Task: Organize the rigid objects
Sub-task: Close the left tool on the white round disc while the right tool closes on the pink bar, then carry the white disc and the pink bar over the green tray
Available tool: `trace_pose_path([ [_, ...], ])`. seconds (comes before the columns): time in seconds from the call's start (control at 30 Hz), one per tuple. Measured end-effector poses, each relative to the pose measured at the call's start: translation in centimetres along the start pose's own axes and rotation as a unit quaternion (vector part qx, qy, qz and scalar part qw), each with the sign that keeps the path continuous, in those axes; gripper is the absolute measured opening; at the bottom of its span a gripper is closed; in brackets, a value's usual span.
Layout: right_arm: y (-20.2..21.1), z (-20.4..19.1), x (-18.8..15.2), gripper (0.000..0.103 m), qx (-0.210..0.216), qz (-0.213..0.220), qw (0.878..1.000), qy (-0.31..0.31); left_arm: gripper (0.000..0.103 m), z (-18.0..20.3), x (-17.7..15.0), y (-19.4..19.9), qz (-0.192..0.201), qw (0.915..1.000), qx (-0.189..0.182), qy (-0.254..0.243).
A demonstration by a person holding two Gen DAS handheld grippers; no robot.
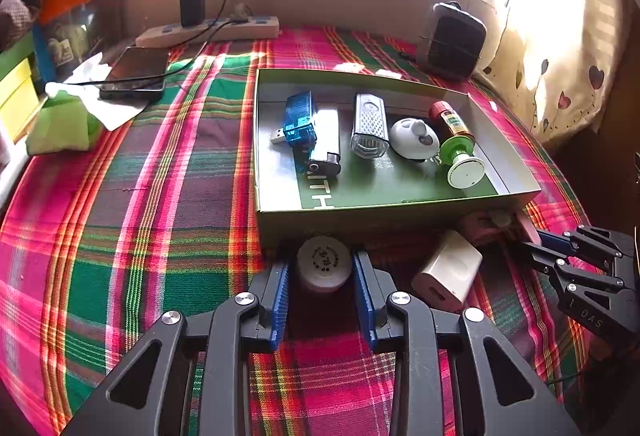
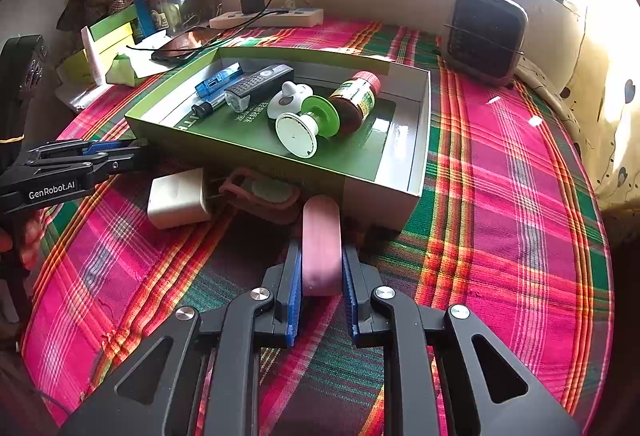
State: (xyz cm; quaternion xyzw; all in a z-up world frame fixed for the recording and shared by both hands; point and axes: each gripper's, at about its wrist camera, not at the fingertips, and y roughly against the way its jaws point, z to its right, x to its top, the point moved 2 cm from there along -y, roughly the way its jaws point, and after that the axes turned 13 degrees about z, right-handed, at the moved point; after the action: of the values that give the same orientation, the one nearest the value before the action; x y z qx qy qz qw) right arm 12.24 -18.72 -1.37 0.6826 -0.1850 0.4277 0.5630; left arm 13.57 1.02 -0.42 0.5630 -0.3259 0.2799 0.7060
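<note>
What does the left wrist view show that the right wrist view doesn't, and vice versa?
Only the left wrist view: the round white jar clamped between the left gripper pads; from the right wrist view that gripper appears side-on and the jar is hidden.

Only the right wrist view: the pink oblong object gripped by the right gripper, clearly seen; the pink pouch beside it in full.

Both: the green box holding the blue USB stick, bike light, brown bottle and green-and-white suction knob; the white charger on the plaid cloth.
</note>
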Motion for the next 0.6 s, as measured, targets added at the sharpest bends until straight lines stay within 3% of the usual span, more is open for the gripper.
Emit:
trace_pose_path([
  [0.6,1.5,0.2,0.1,0.019,0.014,0.017,0.999,-0.027,0.028,0.3,0.4,1.7,0.012,0.9999,-0.011,0.004],
])
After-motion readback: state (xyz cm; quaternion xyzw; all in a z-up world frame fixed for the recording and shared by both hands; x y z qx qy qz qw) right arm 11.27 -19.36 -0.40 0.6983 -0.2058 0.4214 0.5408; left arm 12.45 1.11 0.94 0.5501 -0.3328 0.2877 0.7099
